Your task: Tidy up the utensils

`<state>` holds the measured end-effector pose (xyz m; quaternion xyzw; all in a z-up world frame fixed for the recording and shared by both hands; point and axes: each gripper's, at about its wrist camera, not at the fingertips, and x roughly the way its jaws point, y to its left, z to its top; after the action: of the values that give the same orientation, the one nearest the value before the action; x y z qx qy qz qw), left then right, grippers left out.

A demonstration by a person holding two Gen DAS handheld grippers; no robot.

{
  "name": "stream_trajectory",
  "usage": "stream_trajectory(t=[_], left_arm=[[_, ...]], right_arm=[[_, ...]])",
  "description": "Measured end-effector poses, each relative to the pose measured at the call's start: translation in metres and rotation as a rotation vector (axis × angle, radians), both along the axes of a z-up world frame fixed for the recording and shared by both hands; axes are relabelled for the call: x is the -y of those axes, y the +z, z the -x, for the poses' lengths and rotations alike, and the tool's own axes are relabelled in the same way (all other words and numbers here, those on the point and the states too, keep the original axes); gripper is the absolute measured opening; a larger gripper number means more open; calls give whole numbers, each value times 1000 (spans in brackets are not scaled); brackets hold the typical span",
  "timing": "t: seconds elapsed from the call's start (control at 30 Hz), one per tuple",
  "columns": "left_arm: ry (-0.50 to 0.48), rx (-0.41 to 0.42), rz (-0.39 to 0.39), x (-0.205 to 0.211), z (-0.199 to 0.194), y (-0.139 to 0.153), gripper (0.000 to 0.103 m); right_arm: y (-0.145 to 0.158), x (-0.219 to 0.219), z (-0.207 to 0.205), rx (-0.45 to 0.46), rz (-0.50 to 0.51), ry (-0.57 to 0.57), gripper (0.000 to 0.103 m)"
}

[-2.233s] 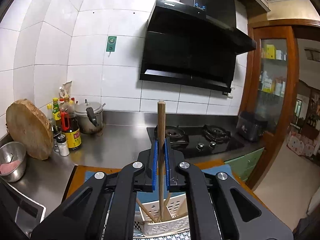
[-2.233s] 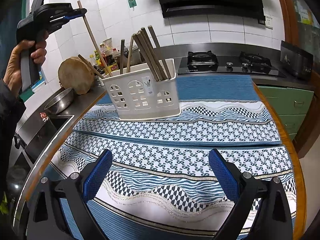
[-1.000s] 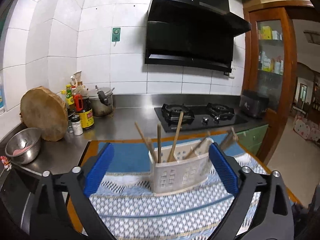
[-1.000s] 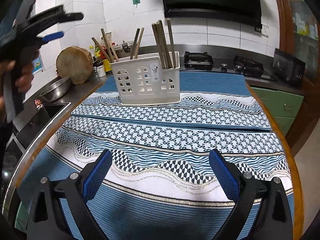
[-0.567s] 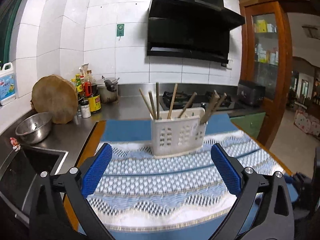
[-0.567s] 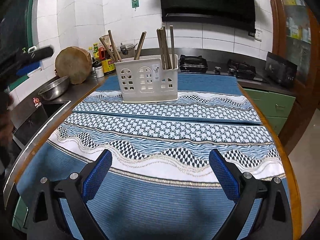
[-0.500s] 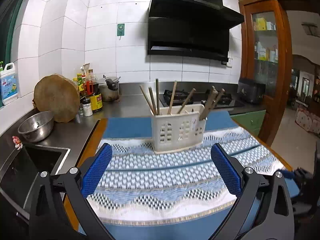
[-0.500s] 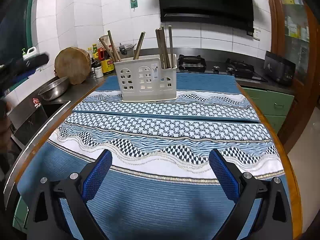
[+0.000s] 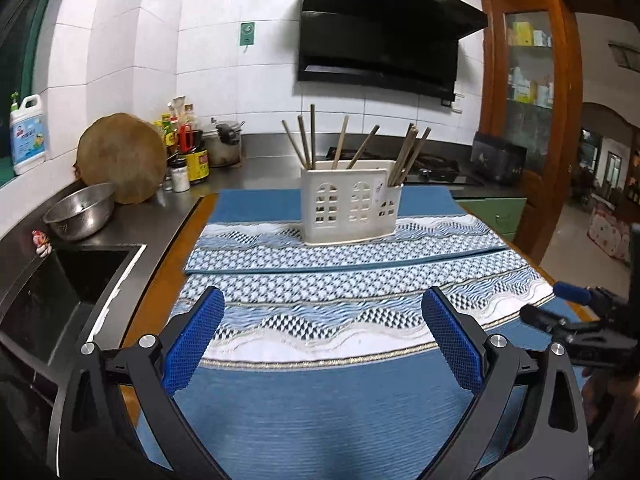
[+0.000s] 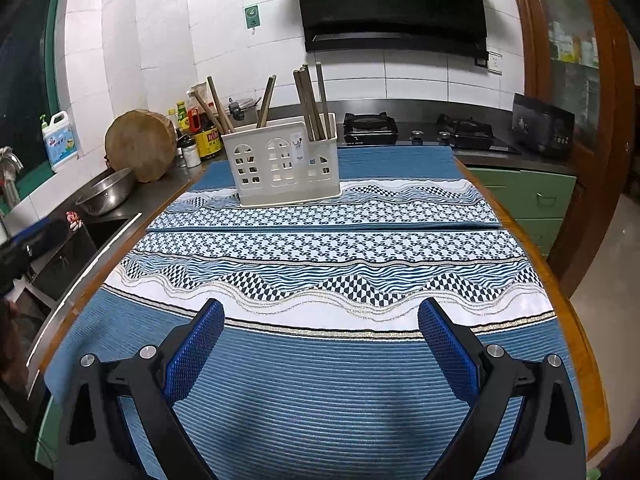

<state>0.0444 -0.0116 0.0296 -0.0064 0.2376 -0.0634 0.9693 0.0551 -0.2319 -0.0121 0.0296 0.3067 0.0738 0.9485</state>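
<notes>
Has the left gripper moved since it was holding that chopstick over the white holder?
Yes. The left gripper has pulled back from the holder, which now sits far ahead near the stove, and its jaws are open and empty.

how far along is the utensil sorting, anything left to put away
Looks finished. Done: the chopsticks all stand in the white holder. In hand: nothing, the left tongs and right tongs are both open and empty. Left: no loose utensil shows on the blue cloth.
</notes>
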Motion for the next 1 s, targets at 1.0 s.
stream_trajectory(t=[1.0], left_arm=[[15, -77, -37, 1, 16, -24, 98]], right_arm=[[11, -14, 20, 26, -14, 24, 94]])
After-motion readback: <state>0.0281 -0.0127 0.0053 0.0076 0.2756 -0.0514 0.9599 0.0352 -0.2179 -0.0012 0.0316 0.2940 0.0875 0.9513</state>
